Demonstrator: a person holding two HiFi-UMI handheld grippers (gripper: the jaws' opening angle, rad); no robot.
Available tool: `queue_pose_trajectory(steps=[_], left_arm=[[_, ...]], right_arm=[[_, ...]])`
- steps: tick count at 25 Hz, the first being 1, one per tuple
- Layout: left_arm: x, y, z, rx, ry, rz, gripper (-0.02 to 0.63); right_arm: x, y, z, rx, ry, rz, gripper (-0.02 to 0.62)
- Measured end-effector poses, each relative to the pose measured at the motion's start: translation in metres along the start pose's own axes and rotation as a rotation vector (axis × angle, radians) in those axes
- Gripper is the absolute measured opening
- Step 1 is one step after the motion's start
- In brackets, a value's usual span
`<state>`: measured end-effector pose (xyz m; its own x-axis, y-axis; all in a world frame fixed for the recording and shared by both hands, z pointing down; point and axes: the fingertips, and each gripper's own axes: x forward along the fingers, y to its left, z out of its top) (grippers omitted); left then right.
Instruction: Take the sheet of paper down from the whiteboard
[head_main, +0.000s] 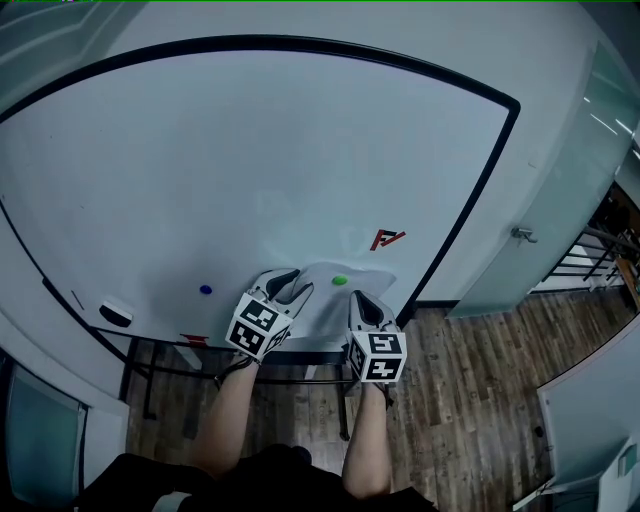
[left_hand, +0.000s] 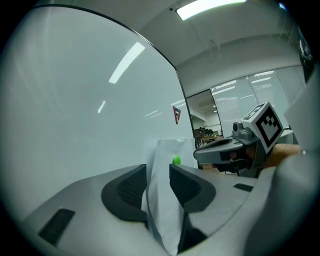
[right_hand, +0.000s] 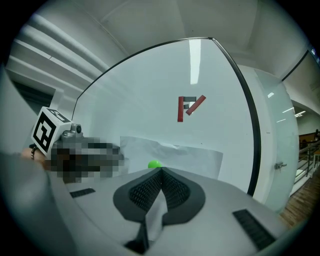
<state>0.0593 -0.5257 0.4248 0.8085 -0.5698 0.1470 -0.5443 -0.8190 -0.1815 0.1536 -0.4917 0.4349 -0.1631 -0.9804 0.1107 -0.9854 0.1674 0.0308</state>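
Head view: the sheet of paper hangs on the whiteboard under a green magnet, with my left gripper left of the magnet and my right gripper below-right.

Left gripper view: the jaws stand apart with the sheet loose between them.

Right gripper view: the jaws are clamped on the sheet below the magnet.

The whiteboard has free room up high. Low down sit a green magnet, a blue magnet and an eraser.

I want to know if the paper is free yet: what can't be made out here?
Head view: paper, lower edge, behind the left claw and right claw.
Right gripper view: magnet, lower half, behind the right claw.
Head view: red logo, too small to read.
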Motion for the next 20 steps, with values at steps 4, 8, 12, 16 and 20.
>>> queue_pose_trajectory(steps=[4,8,12,16,20], left_arm=[[0.009,-0.004,-0.001,0.011,0.008,-0.020,0.121],[0.012,-0.001,-0.006,-0.002,0.018,-0.006,0.097],[0.012,0.008,-0.010,-0.038,0.024,0.017,0.029],[0.013,0.008,-0.015,-0.085,0.028,0.007,0.021],[0.011,0.007,-0.016,-0.119,0.013,-0.006,0.021]], right_arm=[[0.006,-0.007,-0.002,-0.002,0.000,0.003,0.023],[0.011,-0.008,-0.005,-0.006,0.009,0.014,0.023],[0.015,-0.009,-0.004,-0.010,0.007,0.020,0.023],[0.018,-0.008,-0.005,-0.014,0.005,0.022,0.023],[0.020,-0.008,-0.008,-0.043,0.008,0.008,0.024]])
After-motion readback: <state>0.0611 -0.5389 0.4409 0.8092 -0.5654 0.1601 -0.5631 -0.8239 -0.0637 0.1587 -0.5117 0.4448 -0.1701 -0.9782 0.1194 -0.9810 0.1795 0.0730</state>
